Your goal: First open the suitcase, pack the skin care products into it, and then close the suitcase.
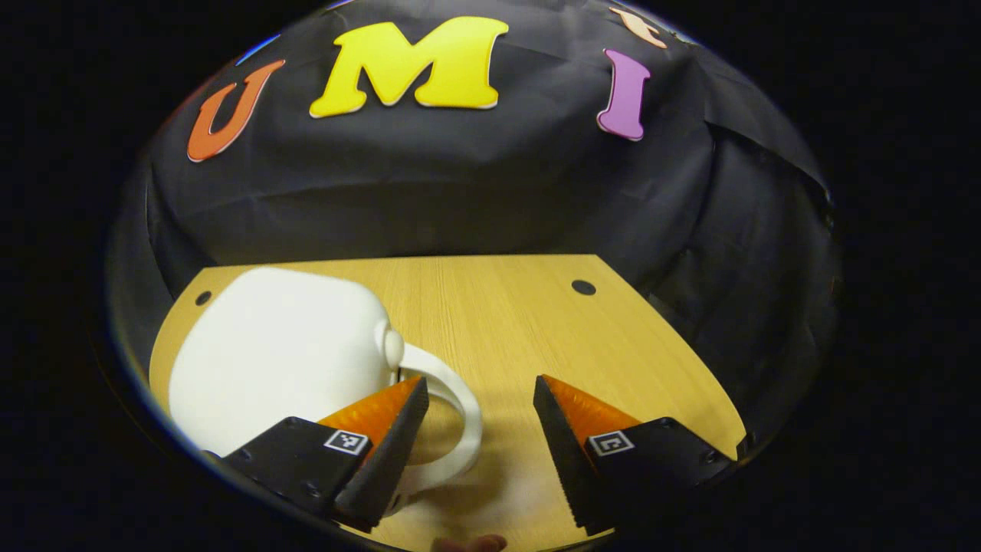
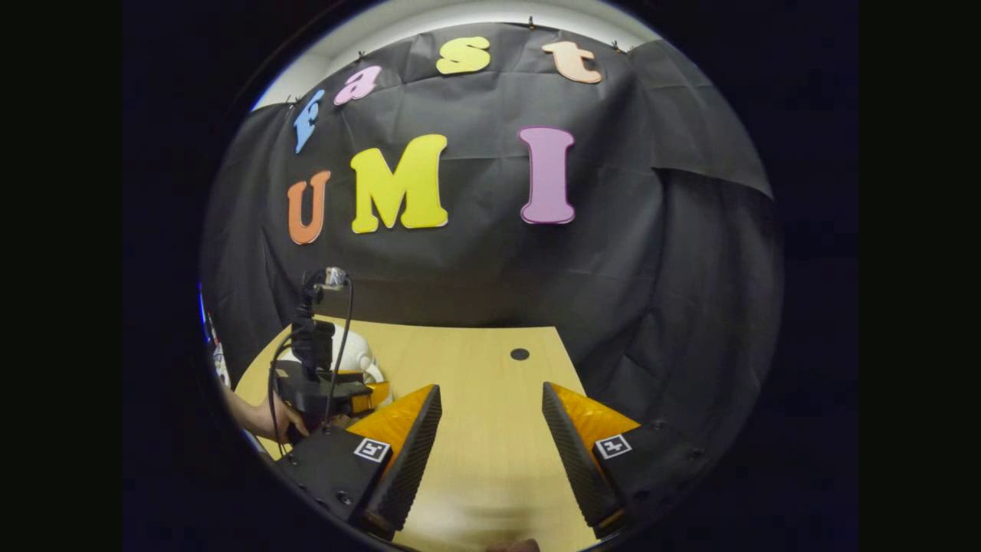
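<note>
My left gripper [image 1: 479,414] is spread wide beside the white suitcase [image 1: 276,353] on the table [image 1: 498,322], one finger [image 1: 383,429] at its handle [image 1: 452,406]. My right gripper [image 2: 490,429] gapes too, well right of the suitcase, holding nothing

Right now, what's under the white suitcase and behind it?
The white suitcase sits closed on the wooden table; behind it hangs the black cloth wall. Its inside is hidden, and its handle faces the left gripper.

Dim booth, bright overhead light on wooden table [image 1: 490,322]; strong fisheye bending at edges, bottom rim blurred.
</note>
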Tool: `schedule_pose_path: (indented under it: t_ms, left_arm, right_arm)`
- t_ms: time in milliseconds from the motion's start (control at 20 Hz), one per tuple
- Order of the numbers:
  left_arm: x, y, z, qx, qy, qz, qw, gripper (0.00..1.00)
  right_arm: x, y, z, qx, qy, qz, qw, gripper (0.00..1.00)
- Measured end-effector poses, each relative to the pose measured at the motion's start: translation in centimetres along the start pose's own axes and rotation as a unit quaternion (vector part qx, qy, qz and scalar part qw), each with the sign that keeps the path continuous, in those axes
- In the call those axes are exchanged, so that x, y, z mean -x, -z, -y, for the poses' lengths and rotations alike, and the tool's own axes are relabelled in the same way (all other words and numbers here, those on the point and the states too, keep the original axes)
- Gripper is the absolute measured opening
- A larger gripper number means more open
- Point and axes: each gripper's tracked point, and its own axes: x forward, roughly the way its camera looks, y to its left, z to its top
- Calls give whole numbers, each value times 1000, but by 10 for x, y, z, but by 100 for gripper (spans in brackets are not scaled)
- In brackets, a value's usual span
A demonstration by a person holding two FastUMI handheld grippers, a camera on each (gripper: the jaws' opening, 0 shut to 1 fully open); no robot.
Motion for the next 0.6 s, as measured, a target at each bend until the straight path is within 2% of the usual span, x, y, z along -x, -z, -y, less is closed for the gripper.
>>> schedule_pose_path:
  t_ms: [150,300,450,600]
  left_arm:
    - [39,-68,-11,-2,-21,82,996,92]
    - [85,-132,-28,-9,-44,153,987,93]
    - [125,-167,-46,-19,-72,194,978,93]
    - [157,-192,-63,-17,-98,227,969,93]
  right_arm:
    - [-12,-27,-28,8,-28,29,999,78]
    - [-21,-67,-60,21,-50,77,996,78]
    - [-28,-108,-87,22,-54,132,989,78]
    - [-31,-129,-109,4,-51,164,985,78]
